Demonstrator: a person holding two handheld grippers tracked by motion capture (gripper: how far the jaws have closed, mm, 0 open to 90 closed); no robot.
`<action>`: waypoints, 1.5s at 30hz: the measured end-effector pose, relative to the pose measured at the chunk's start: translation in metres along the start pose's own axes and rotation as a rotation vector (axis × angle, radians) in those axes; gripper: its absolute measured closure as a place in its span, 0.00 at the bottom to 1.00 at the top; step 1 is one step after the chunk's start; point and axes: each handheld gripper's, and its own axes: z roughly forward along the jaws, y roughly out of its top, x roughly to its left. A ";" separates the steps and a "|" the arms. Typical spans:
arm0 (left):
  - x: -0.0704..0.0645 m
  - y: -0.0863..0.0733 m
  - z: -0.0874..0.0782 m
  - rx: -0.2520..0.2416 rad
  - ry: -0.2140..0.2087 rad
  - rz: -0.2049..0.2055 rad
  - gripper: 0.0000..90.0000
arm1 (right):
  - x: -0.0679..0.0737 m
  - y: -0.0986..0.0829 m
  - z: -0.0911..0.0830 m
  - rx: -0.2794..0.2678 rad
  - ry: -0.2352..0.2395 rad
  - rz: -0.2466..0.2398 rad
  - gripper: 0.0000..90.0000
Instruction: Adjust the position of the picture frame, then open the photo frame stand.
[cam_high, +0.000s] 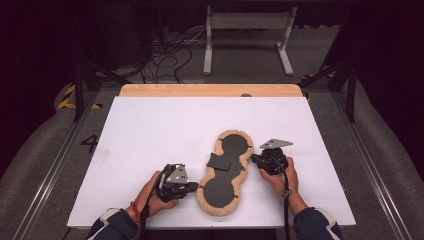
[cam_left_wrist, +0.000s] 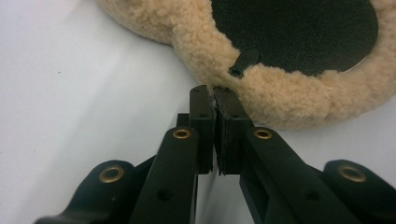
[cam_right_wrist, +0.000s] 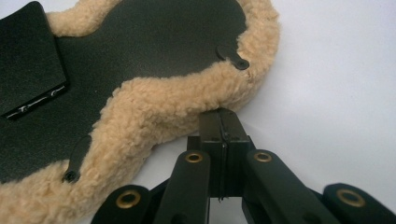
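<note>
In front of you a white sheet (cam_high: 150, 130) covers the table, and a strip of wooden board (cam_high: 210, 90) shows along its far edge, with a small dark spot (cam_high: 245, 94) on that strip right of the middle. Beyond the table you see a white stand (cam_high: 247, 30) on the grey floor, with loose cables (cam_high: 170, 55) to its left. Yellow-and-black tape (cam_high: 67, 97) lies on the floor at far left, a "4" (cam_high: 90, 143) is marked nearer you, and a metal rail (cam_high: 50, 170) runs beside the table.

A lab recording bay: dark curtains, floor cables (cam_high: 167, 55), hazard tape (cam_high: 67, 97), aluminium framing (cam_high: 352, 95).
</note>
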 end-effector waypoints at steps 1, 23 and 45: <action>0.000 0.000 0.000 0.002 0.001 -0.001 0.97 | 0.000 0.000 0.000 0.000 0.001 0.001 1.00; -0.016 0.011 0.010 0.005 -0.049 0.050 0.97 | 0.004 0.025 0.019 0.059 0.053 -0.069 1.00; -0.034 0.019 0.017 0.014 -0.086 0.087 0.96 | 0.022 0.042 0.035 0.090 0.079 -0.174 1.00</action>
